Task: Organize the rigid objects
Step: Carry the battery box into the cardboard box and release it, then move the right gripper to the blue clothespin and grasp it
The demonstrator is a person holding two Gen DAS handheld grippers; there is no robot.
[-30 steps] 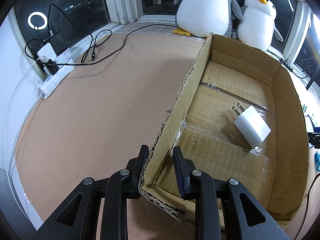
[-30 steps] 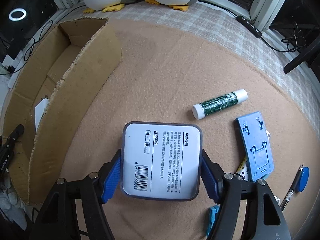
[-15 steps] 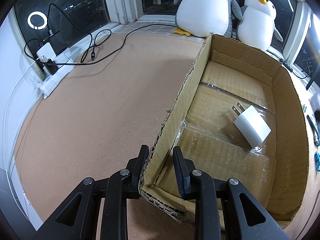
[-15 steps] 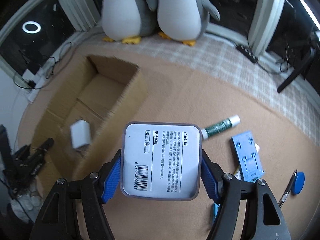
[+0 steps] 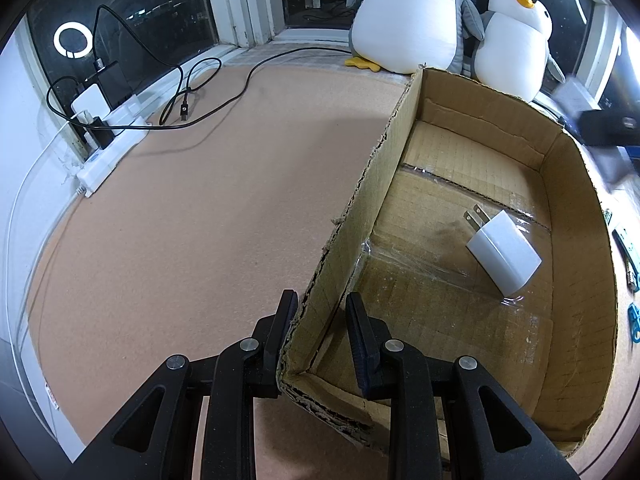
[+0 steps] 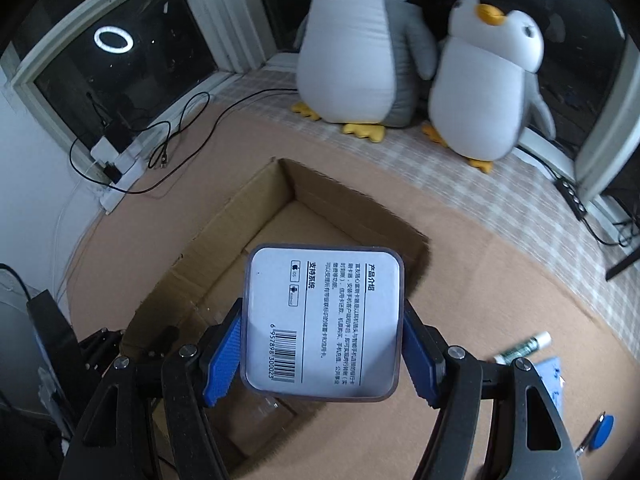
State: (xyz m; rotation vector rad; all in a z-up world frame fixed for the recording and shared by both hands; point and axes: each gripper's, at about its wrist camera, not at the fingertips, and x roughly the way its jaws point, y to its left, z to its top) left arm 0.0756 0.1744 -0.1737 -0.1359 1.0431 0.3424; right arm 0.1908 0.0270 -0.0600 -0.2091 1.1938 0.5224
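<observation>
My left gripper (image 5: 320,312) is shut on the near left wall of an open cardboard box (image 5: 372,200), one finger outside and one inside. A white plug charger (image 5: 502,256) lies on the box floor. My right gripper (image 6: 322,344) is shut on a white square box with a barcode label (image 6: 324,320) and holds it in the air above the cardboard box (image 6: 344,204). The right gripper shows blurred at the right edge of the left wrist view (image 5: 600,128).
Two plush penguins (image 6: 420,52) sit behind the box. A power strip with cables (image 5: 108,140) lies at the left. A green glue stick (image 6: 524,350), a blue plastic piece (image 6: 554,376) and a pen (image 6: 596,436) lie on the brown mat at the right.
My right gripper has lifted the white square box and carried it left, from the mat to above the cardboard box. My left gripper has kept still on the box wall.
</observation>
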